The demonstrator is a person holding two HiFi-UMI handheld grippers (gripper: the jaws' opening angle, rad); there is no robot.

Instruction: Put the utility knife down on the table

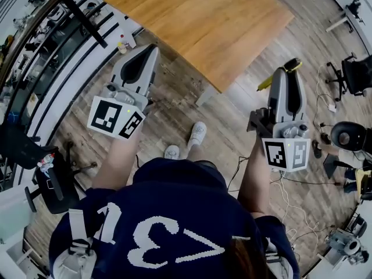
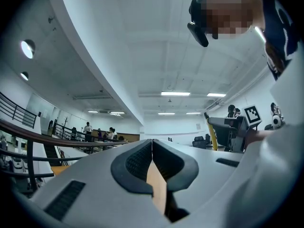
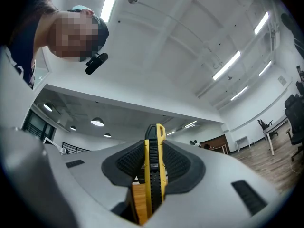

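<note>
One utility knife (image 3: 154, 175) sits clamped in right tongs (image 3: 153, 146), left tongs (image 2: 152, 146) closed.

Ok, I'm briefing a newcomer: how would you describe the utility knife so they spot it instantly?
Start at the wooden table; the right gripper hangs just off its near corner, above the floor. The utility knife is clamped in it, the only yellow-and-black thing; the left gripper is shut and empty.

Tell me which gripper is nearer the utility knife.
Right. The right gripper clamps the utility knife between its jaws; the left gripper is off across the corner of the table, jaws shut, empty.
</note>
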